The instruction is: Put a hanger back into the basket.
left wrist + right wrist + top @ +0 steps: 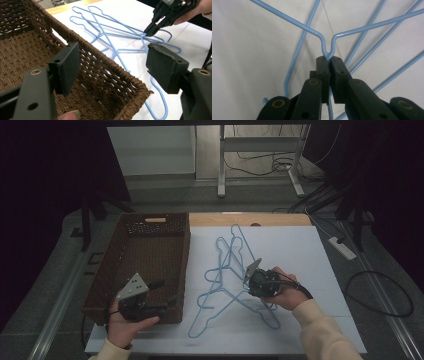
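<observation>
Several light-blue wire hangers (231,270) lie crossed in a heap on the pale table sheet (300,255). My right gripper (248,282) reaches into the heap from the right and is shut on one hanger's neck, just below the bend where its two shoulders meet (312,30). In the right gripper view, the right gripper (329,58) has its pads pressed together on the wire. My left gripper (167,293) hovers open over the near right corner of a brown wicker basket (186,255). In the left gripper view, the left gripper (112,65) holds nothing between its pads.
The basket's rim (100,50) runs between my left gripper and the hangers (130,50). The right gripper (147,32) works beyond that rim. Past the table's far edge stand a metal frame (222,165), cables and a power strip (342,247) on the floor.
</observation>
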